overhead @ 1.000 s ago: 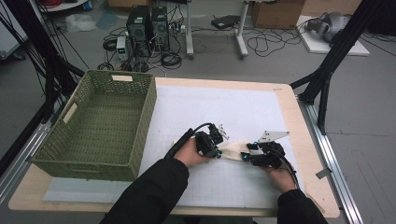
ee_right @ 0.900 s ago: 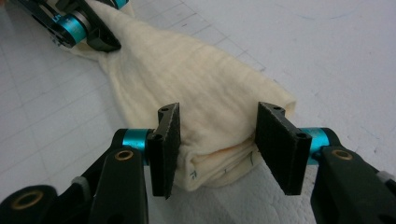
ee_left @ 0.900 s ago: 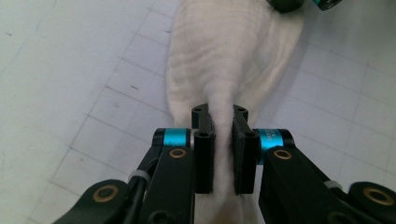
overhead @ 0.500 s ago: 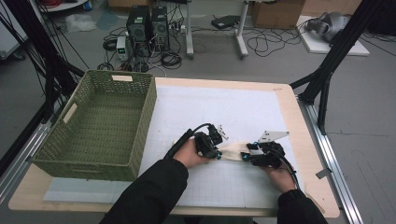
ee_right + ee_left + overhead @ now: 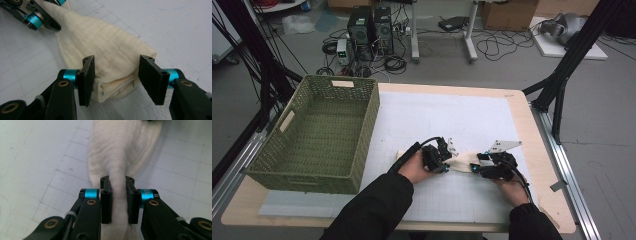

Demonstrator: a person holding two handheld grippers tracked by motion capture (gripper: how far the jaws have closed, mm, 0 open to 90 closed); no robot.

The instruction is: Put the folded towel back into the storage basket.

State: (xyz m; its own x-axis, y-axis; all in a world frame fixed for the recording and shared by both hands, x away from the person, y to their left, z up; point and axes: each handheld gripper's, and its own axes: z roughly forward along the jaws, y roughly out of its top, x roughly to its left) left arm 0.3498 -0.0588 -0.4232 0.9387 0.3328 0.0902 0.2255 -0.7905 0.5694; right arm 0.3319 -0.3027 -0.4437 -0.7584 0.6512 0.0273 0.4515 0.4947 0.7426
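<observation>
A cream cloth [image 5: 460,163] lies folded into a narrow strip on the white grid mat [image 5: 452,120], between my two grippers. My left gripper [image 5: 119,202] is shut on a pinched ridge of the cloth [image 5: 117,152], which widens out flat beyond the jaws. In the high view this left gripper [image 5: 440,159] sits at the strip's left part. My right gripper [image 5: 115,78] is open, its jaws set to either side of the folded end of the cloth [image 5: 100,50] without touching it. From above, the right gripper [image 5: 479,167] is at the strip's right end.
A green woven basket [image 5: 319,127] stands on the left of the table, with nothing visible inside. The wooden table edge [image 5: 537,150] runs along the right. Black frame legs [image 5: 562,75] and cables lie on the floor beyond.
</observation>
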